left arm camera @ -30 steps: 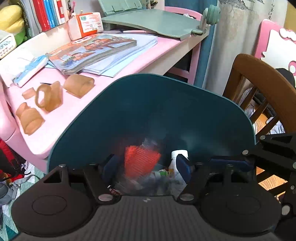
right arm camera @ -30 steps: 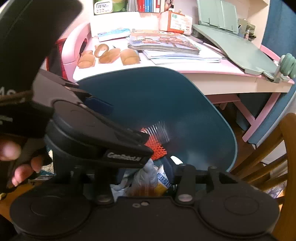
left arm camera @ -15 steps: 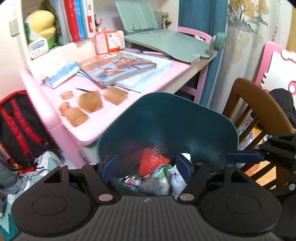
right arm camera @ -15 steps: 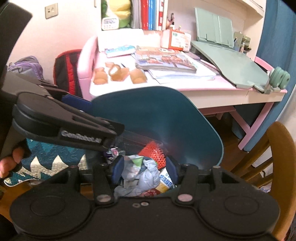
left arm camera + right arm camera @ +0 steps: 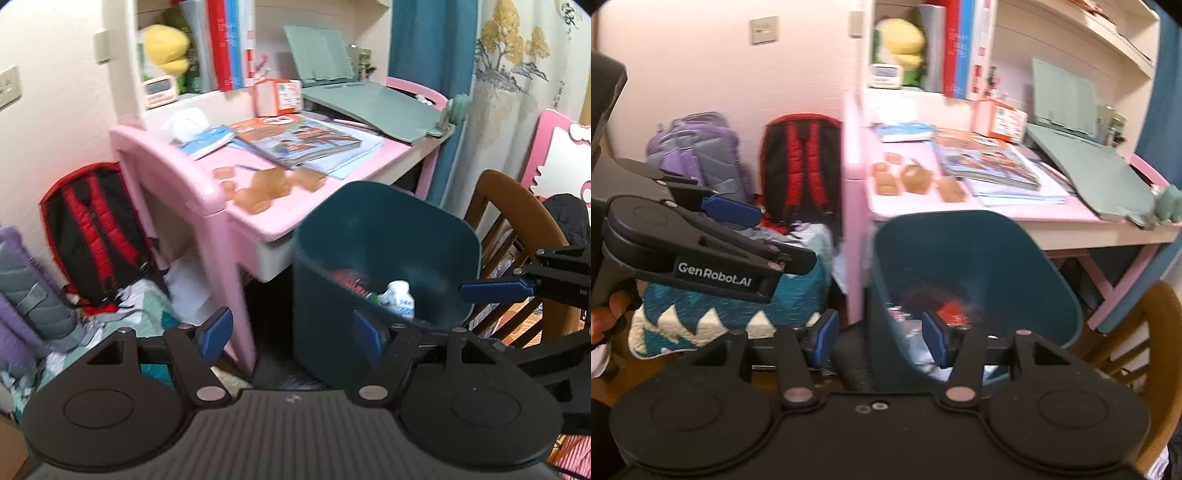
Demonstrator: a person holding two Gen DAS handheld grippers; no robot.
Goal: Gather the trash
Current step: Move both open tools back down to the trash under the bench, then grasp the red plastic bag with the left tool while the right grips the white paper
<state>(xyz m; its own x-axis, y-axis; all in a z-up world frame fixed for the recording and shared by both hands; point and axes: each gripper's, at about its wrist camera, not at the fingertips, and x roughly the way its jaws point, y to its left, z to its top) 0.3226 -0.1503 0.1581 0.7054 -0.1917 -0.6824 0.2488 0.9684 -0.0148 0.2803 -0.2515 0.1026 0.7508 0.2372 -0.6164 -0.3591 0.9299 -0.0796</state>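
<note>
Black tongs (image 5: 291, 334) w/ blue pads (image 5: 214, 334), silver screws, round housings, white "GenRobot.AI" lettering on left tongs (image 5: 731, 210)

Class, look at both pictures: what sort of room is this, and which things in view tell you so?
Most likely a child's bedroom or study corner. A pink desk carries picture books, a shelf above holds a yellow soft toy, and school backpacks lean against the wall beside it.

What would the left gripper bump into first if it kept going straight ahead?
Probably the pink desk. The left gripper is open and empty, aimed at the gap between the desk's leg and the teal trash bin. Depth is hard to judge.
</note>
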